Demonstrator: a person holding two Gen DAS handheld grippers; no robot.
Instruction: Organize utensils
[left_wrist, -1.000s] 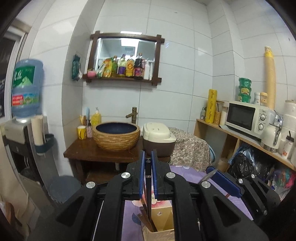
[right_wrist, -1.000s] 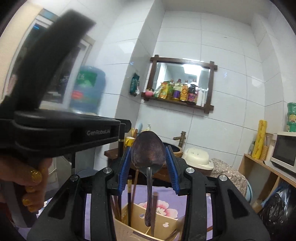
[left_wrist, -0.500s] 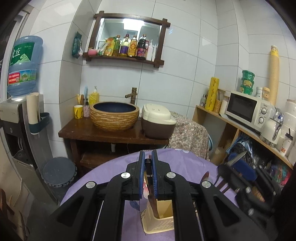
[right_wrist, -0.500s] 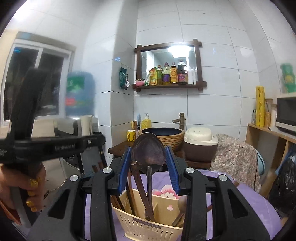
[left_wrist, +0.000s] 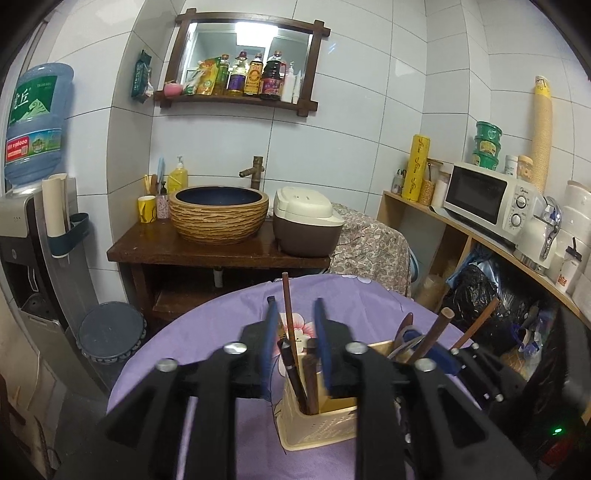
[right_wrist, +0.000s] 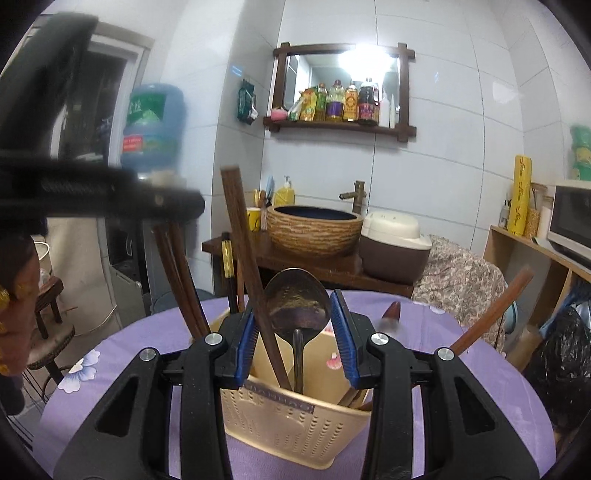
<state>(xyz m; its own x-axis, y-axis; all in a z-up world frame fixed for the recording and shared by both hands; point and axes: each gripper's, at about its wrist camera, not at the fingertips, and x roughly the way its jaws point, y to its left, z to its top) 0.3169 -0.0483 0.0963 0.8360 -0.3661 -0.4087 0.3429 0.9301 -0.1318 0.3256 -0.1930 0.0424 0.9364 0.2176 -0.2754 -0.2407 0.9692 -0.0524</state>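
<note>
Left wrist view: we see the left gripper (left_wrist: 294, 325) low over the purple tablecloth (left_wrist: 207, 332), its jaws opening. A dark wooden chopstick (left_wrist: 289, 314) stands upright in the gap, its lower end down in the beige utensil holder (left_wrist: 317, 424); the blue pads (left_wrist: 271, 332) stand clear of it, nothing gripped. More dark handles sit in that same near compartment. The holder stands on the cloth directly below the fingers. At right the right gripper (left_wrist: 434, 356) shows partly, with brown handles (left_wrist: 434, 332) sticking up around it.

Right wrist view: we see the right gripper (right_wrist: 295, 325) partly spread, a metal spoon (right_wrist: 297, 301) between its pads (right_wrist: 341, 339), bowl up, handle running down into the utensil holder (right_wrist: 288, 432). Bowl edges meet both pads, so we call it clamped. A long brown chopstick (right_wrist: 243, 258) leans across the left pad into the same compartment. Other chopsticks (right_wrist: 181, 280) stand at the holder's left side. Blurred left gripper body (right_wrist: 92, 192) crosses upper left, with a hand (right_wrist: 16, 295) at the edge.
</note>
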